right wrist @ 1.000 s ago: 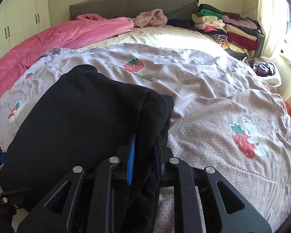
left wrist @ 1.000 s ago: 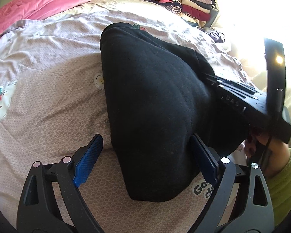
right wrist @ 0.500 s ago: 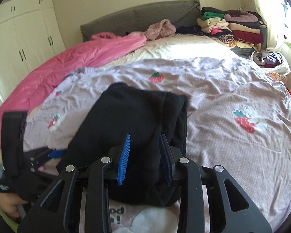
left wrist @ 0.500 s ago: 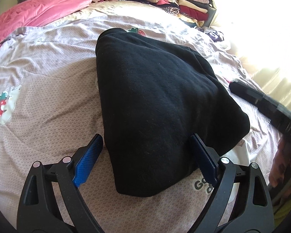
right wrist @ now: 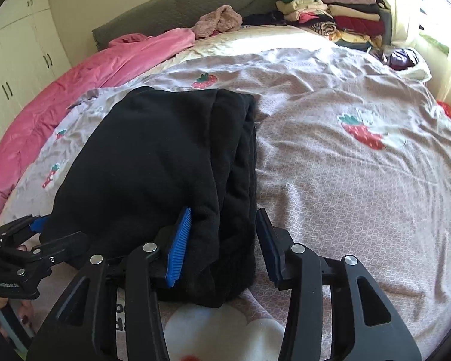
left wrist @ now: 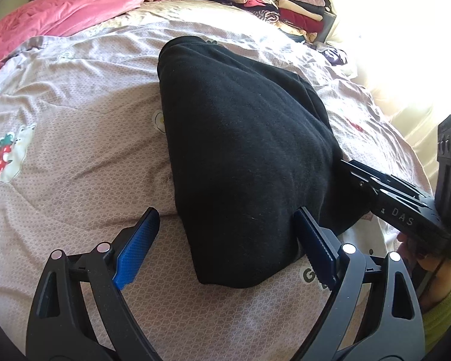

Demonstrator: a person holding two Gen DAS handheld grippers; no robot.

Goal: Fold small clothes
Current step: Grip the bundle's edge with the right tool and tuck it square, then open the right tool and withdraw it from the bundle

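A black garment (left wrist: 240, 150), folded into a thick wedge, lies on the lilac strawberry-print bedspread (right wrist: 345, 195). My left gripper (left wrist: 225, 240) stands wide open, and the garment's near corner lies between its blue pads without being pinched. My right gripper (right wrist: 224, 246) straddles the stacked right edge of the same black garment (right wrist: 165, 165). Its jaws are opening: the left pad rests against the cloth and the right pad stands just clear of it. The right gripper's black frame (left wrist: 400, 207) shows at the garment's far right side, its tips hidden behind the cloth.
A pink blanket (right wrist: 90, 90) runs along the bed's left side. A stack of folded clothes (right wrist: 339, 21) and a crumpled pinkish garment (right wrist: 219, 21) sit by the grey headboard (right wrist: 180, 12). White wardrobe doors (right wrist: 15, 60) stand at left. A hand in a green sleeve (left wrist: 442, 294) holds the right gripper.
The right gripper's jaws have spread apart and let go of the garment's pinched edge. That gripper swung away and came back to the garment's side. The left gripper stayed open and still.
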